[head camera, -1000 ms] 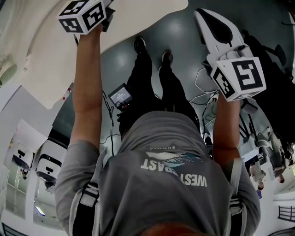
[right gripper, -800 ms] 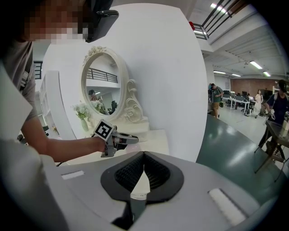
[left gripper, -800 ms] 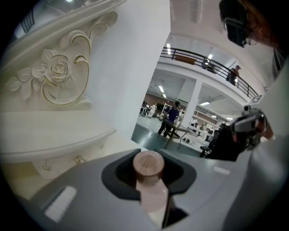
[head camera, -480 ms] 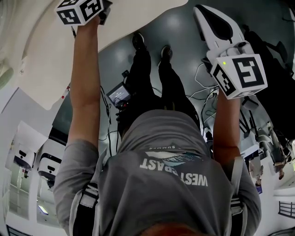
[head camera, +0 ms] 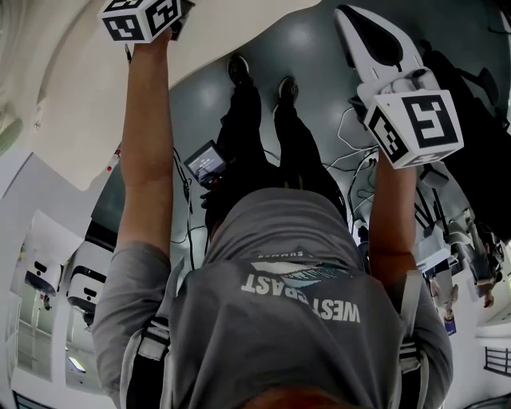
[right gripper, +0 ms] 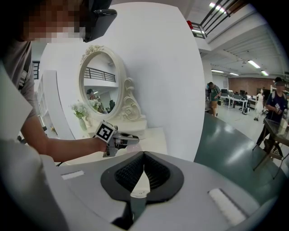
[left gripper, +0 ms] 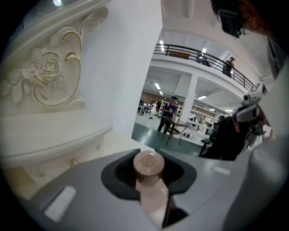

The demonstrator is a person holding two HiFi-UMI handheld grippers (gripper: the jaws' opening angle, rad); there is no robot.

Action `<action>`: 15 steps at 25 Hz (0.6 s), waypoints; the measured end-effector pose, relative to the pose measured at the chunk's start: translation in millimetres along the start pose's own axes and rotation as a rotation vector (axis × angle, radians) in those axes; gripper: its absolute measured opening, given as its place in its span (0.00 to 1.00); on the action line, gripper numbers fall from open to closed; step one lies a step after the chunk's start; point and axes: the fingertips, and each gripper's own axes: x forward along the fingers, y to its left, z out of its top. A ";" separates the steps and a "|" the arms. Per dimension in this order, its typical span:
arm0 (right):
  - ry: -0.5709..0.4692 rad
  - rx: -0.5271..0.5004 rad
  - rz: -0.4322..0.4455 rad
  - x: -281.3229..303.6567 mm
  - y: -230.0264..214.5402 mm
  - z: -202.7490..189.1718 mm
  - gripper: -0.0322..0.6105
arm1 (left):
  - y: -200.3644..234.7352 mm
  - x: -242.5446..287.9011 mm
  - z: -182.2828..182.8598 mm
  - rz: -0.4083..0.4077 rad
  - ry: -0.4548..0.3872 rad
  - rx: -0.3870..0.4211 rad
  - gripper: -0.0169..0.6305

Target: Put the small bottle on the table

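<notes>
Pinkish small bottle (left gripper: 149, 189), round cap toward the camera: clamped between the jaws of the left gripper (right gripper: 134, 139), over the white table (right gripper: 156, 135), near the mirror (right gripper: 97, 81).

Since a second ago the left marker cube (head camera: 144, 17) has crept toward the head view's top edge, farther over the table (a lowering reach, I judge). Grip unchanged, so release is still to come.

Right gripper (right gripper: 144, 158): jaws together, empty, hanging back.

Writing: shirt (head camera: 299, 299) reads "WEST", then probably "COAST", upside down. No bottle label readable.

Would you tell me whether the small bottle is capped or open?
Capped: a round cap tops the small bottle in the left tongs.
</notes>
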 end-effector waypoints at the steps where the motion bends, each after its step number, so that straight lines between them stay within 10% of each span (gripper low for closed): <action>1: -0.007 0.002 -0.002 0.0 0.5 0.8 0.06 | -0.2 -0.1 -0.5 0.001 0.002 0.006 0.18; 15: -0.019 -0.020 -0.003 -18.8 10.3 5.8 0.06 | -19.9 -2.0 -1.0 -0.006 0.015 0.049 0.23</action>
